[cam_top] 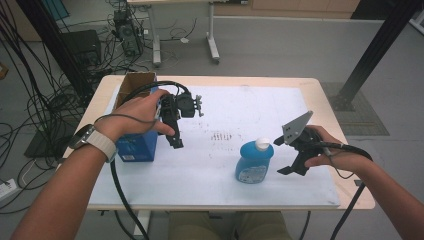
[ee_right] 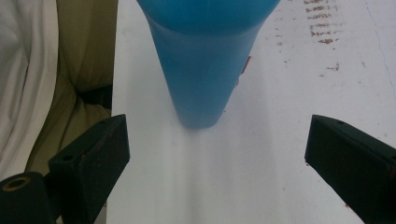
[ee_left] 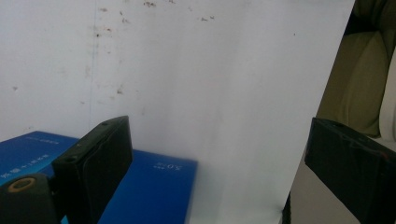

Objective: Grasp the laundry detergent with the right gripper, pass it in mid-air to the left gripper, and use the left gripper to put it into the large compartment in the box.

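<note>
here, the open cardboard box [cam_top: 136, 82] sits at the table's [cam_top: 320, 107] far-left corner, contents hidden, a glossy blue carton [cam_top: 136, 145] beside it. the rounded blue plastic bottle [cam_top: 254, 161], white-capped, stands near the front edge. the right gripper [cam_top: 286, 156] gapes wide just beside it, holding nothing; the left gripper [cam_top: 175, 140] likewise, by the carton.

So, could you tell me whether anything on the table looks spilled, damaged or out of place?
Nothing looks spilled or knocked over. The blue bottle stands upright with its white cap on, and the blue box sits flat. The one blemish is a patch of small brownish specks on the white table cover, dry stains rather than a fresh spill.
</note>
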The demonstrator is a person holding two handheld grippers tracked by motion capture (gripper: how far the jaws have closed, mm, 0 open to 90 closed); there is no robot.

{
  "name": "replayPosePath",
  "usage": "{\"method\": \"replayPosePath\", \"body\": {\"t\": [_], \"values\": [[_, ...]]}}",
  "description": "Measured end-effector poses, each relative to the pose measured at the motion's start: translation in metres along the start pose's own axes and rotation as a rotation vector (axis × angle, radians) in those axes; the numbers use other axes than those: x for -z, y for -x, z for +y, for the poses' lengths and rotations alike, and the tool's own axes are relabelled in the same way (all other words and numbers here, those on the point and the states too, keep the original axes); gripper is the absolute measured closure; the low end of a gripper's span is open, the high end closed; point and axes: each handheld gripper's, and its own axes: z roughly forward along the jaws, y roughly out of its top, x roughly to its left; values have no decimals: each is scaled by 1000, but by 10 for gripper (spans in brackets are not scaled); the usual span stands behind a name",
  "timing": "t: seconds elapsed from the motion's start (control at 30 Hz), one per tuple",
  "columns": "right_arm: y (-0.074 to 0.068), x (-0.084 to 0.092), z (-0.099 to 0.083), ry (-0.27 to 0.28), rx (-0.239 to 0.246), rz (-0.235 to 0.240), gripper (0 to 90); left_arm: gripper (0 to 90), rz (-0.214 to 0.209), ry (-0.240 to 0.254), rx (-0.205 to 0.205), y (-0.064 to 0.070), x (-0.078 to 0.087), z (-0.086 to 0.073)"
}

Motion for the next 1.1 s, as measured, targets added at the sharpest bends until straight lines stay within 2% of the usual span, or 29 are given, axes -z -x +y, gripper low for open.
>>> {"method": "replayPosePath", "body": {"t": [0.43, 0.6, 1.1], "values": [[-2, -5, -9, 52, -9, 2, 64, 83, 2, 0, -3, 2, 0, 2], [-3, -7, -11, 103, -18, 3, 62, 83, 2, 1, 0, 2, 0, 3], [-5, -7, -17, 202, -32, -19, 61, 86, 6, 11, -1, 3, 1, 5]]}}
